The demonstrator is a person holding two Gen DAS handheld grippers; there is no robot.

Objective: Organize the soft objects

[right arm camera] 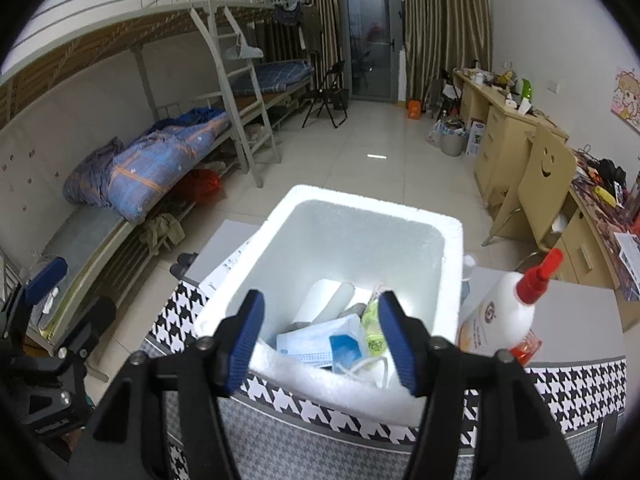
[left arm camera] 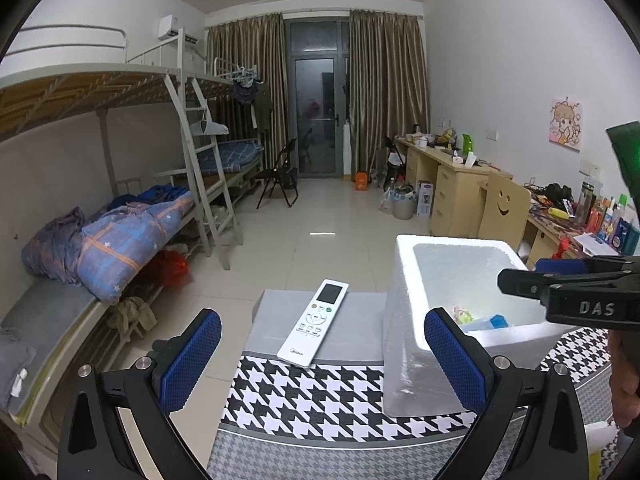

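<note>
Left gripper (left arm camera: 322, 360) wide open, nothing held, hovering over the near edge of the table (left arm camera: 320, 400) with its houndstooth cloth. Right gripper (right arm camera: 322, 344) also open and empty, poised above the near rim of the foam box (right arm camera: 360, 208).

Box sits on the table's right part, open top up, long axis running near to far. Inside, at the near end, a blue face mask (right arm camera: 316, 344) lies flat with ear loops trailing toward the near wall; a yellow-green packet (right arm camera: 374, 334) is just right of it, a white roll (right arm camera: 324, 300) behind, pointing away.

Remote (left arm camera: 314, 322) lies left of the box, long axis near to far, screen end away, tilted slightly right. White bottle (right arm camera: 500, 312) with red cap stands just right of the box, leaning right.
</note>
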